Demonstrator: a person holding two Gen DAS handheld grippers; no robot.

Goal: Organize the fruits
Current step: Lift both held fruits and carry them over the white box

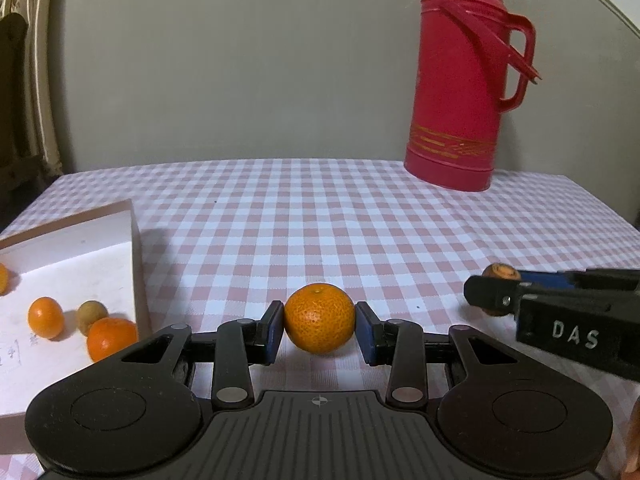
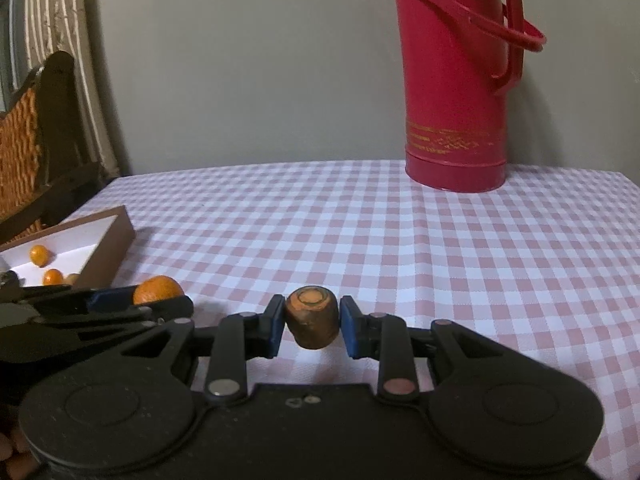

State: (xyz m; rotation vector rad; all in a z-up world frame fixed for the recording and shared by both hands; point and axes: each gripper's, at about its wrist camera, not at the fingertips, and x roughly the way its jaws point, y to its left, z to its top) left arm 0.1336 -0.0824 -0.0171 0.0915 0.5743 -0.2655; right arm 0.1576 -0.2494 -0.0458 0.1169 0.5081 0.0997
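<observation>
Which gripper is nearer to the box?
Left. The left gripper, holding a tangerine, is just beside the box; the right gripper is farther away, beyond the left one.

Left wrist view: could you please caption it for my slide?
Left gripper clasps a mandarin beside the fruit box.

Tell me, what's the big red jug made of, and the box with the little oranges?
The red jug looks like glossy plastic: it shines, with thin moulded straps. The box seems to be cardboard, matte white inside, brown outside, with thin stiff walls.
</observation>
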